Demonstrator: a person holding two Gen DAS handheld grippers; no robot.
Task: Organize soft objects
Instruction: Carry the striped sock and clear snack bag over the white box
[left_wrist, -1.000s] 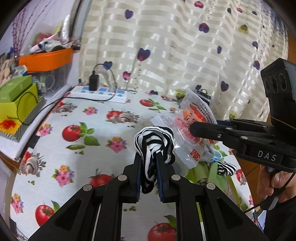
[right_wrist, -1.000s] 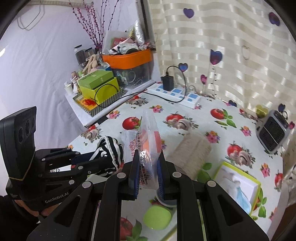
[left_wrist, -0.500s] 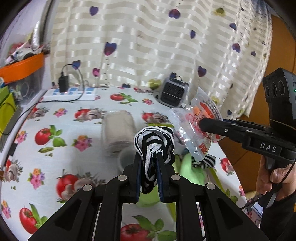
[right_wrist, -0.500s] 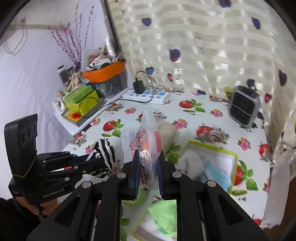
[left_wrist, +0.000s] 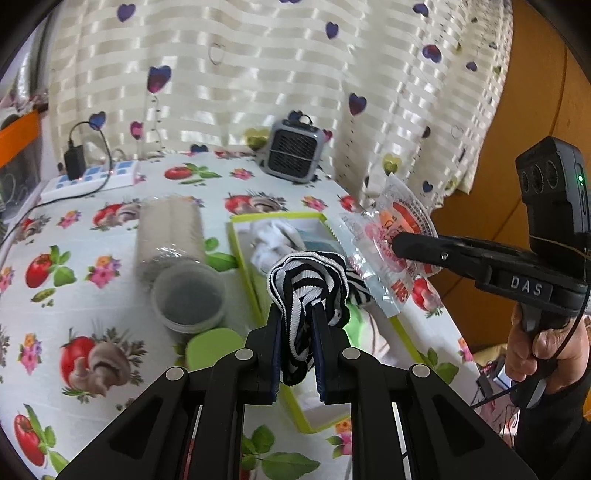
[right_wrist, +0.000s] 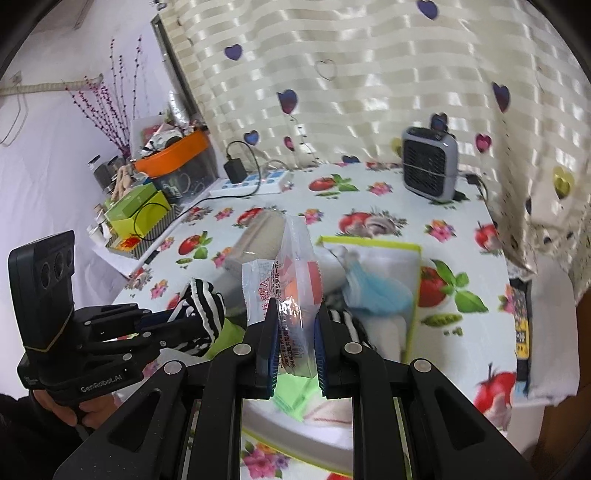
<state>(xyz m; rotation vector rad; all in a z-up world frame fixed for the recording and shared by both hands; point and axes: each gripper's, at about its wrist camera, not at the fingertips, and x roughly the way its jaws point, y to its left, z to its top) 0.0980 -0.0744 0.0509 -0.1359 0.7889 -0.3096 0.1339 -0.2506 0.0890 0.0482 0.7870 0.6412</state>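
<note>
Striped black-and-white cloth (left_wrist: 308, 280), bunched, is clamped in the left gripper (left_wrist: 297, 321) above the green-rimmed tray (left_wrist: 243, 254) near the table's right edge. Right gripper (right_wrist: 295, 328) pinches a clear printed packet (right_wrist: 291, 280) (crinkly, orange inside). Tray already holds white and blue (right_wrist: 373, 291) soft items; both carried items not yet deposited.

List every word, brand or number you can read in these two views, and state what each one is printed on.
"DAS": on the right gripper, side of its body.
"GenRobot.AI": on the left gripper, side of its body.
Red print on the clear plastic packet: too small and blurred to read.
Yellow label at the table edge: unreadable.
</note>
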